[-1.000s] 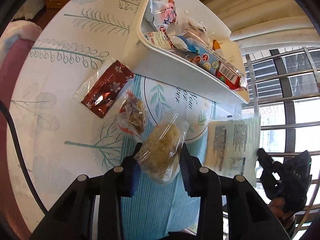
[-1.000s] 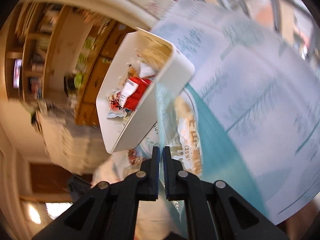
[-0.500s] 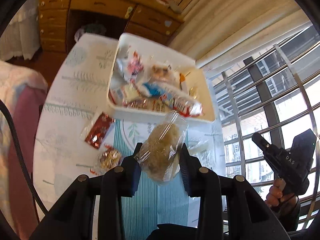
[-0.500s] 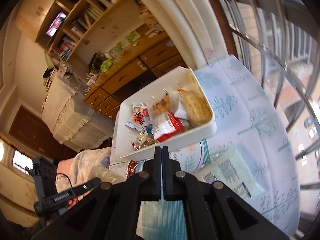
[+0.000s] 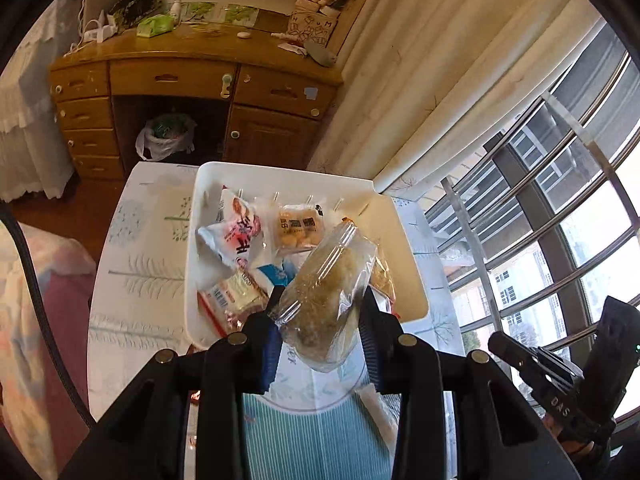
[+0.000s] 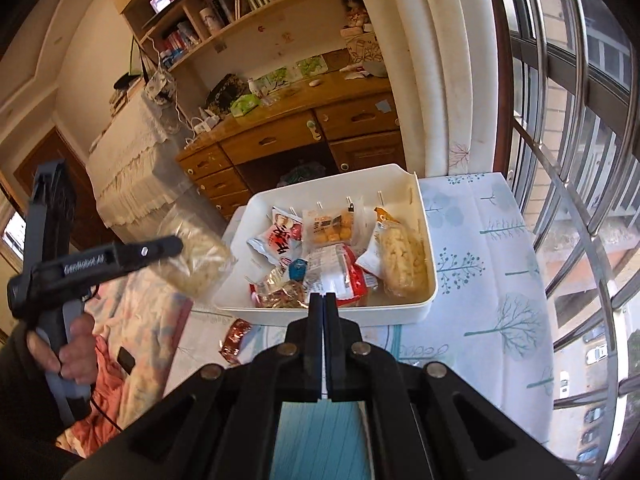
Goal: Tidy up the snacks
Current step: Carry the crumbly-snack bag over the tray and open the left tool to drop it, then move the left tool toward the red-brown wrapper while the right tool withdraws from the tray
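My left gripper [image 5: 322,304] is shut on a clear bag of yellowish crumbly snack [image 5: 326,292], held in the air over the near edge of the white tray [image 5: 406,240]. The tray holds several snack packets. From the right wrist view, the left gripper [image 6: 172,246] and its clear bag [image 6: 196,268] hang to the left of the tray [image 6: 424,308], with a person's hand [image 6: 72,344] on the handle. My right gripper [image 6: 323,298] is shut with nothing between its fingers, above the tray's near wall. It also shows at the lower right as the right gripper [image 5: 496,342].
A red wrapper [image 6: 234,338] lies on the tree-print tablecloth [image 6: 500,260] left of the tray. Window bars [image 5: 540,200] run along the right. A wooden desk with drawers [image 5: 180,80] stands beyond the table. Bedding [image 6: 132,344] lies to the left.
The left gripper has risen from the table with the clear bag and now hangs by the tray. The right gripper has risen and rolled upright, away from the flat white packet.
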Available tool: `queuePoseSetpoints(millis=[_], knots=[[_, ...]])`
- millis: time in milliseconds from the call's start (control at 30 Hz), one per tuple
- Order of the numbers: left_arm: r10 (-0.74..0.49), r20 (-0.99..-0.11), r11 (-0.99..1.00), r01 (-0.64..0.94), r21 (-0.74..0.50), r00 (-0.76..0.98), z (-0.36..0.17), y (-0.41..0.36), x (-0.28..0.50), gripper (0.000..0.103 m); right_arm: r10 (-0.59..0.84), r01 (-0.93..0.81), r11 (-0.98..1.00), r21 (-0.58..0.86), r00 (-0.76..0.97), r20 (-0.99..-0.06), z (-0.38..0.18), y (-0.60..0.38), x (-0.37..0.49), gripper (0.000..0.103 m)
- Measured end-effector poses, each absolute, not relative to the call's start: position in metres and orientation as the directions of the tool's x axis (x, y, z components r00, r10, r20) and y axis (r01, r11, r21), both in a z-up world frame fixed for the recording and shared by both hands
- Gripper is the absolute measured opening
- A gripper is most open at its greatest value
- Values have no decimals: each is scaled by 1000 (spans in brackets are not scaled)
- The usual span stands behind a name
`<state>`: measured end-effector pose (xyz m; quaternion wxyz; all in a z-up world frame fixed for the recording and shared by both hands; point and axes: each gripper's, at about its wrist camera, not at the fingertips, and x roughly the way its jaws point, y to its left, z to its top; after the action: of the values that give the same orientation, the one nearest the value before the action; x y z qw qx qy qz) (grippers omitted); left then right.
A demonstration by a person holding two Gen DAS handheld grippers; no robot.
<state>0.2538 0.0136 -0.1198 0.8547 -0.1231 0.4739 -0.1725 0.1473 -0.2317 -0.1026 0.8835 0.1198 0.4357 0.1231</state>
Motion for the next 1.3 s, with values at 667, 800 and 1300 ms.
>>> queuePoseSetpoints(millis=[667,800,1300], knots=[[-321,-819,946,126,-297,475,-145,-9,280,64,295,-90,951,297,555,-778,-118,-238,158,0],[-316,-816,946,90,-312,485,-140,10,270,64,287,-90,954,287,556,-780,-115,-230,154,0],[-302,-832,945,30,-326,464,-142,92,213,70,250,17,951,307,539,-804,-107,-206,127,8]])
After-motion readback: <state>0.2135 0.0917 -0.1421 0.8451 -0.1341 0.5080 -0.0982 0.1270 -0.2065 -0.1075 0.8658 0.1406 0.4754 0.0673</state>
